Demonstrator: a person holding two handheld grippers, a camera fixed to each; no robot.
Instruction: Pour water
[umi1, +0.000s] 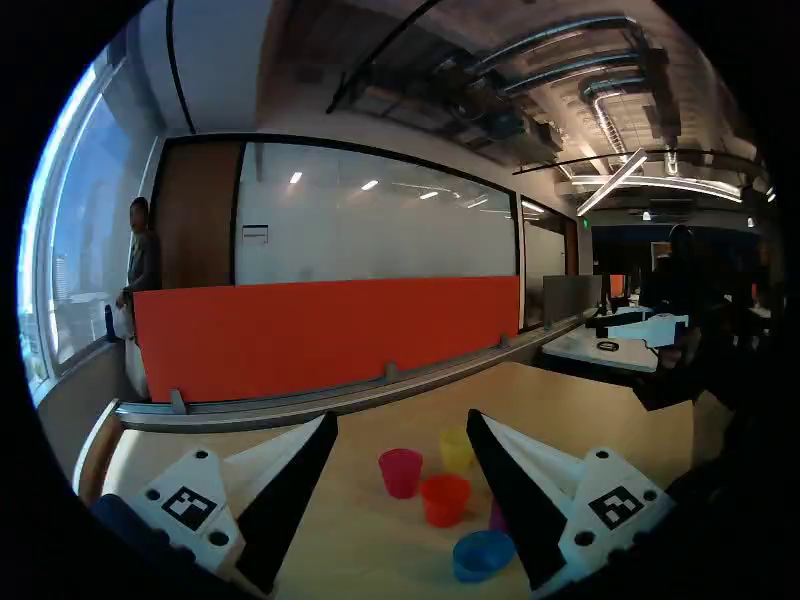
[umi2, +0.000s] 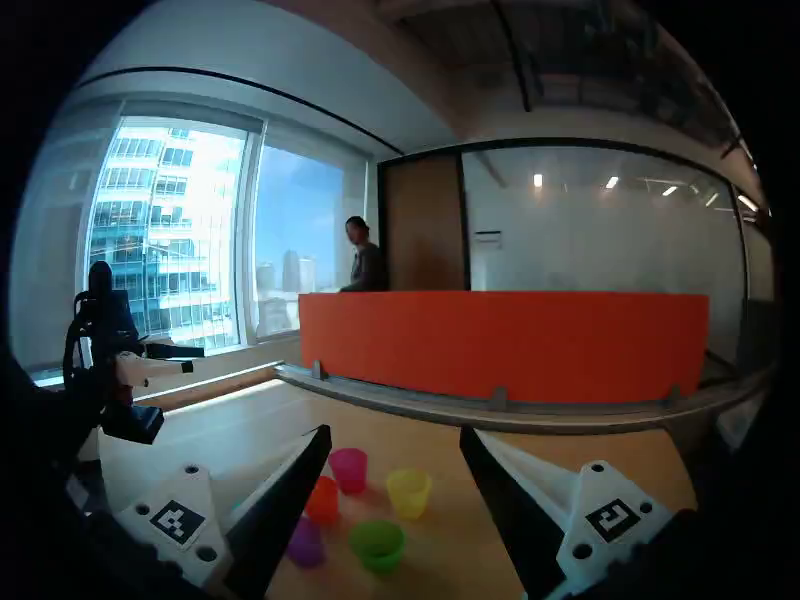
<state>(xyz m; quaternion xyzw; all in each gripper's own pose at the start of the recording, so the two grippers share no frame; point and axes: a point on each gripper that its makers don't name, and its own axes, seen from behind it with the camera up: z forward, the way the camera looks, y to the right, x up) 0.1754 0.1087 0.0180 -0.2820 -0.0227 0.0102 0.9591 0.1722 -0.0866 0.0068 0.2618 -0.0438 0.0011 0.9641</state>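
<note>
Several small plastic cups stand on the wooden table. In the left gripper view I see a pink cup (umi1: 401, 471), a yellow cup (umi1: 456, 449), an orange cup (umi1: 444, 499), a blue cup (umi1: 483, 555) and a sliver of purple cup (umi1: 497, 517) behind the right finger. My left gripper (umi1: 402, 500) is open, hovering above and short of them. In the right gripper view the pink cup (umi2: 348, 468), yellow cup (umi2: 408, 492), green cup (umi2: 377, 544), orange cup (umi2: 322, 500) and purple cup (umi2: 305, 541) sit ahead. My right gripper (umi2: 395, 505) is open and holds nothing. The other gripper (umi2: 125, 375) shows at the left.
An orange divider panel (umi1: 330, 330) on a metal rail runs along the table's far edge. A person (umi2: 362, 256) stands beyond it by the windows. Desks with white items (umi1: 620, 340) lie at the right in the left gripper view.
</note>
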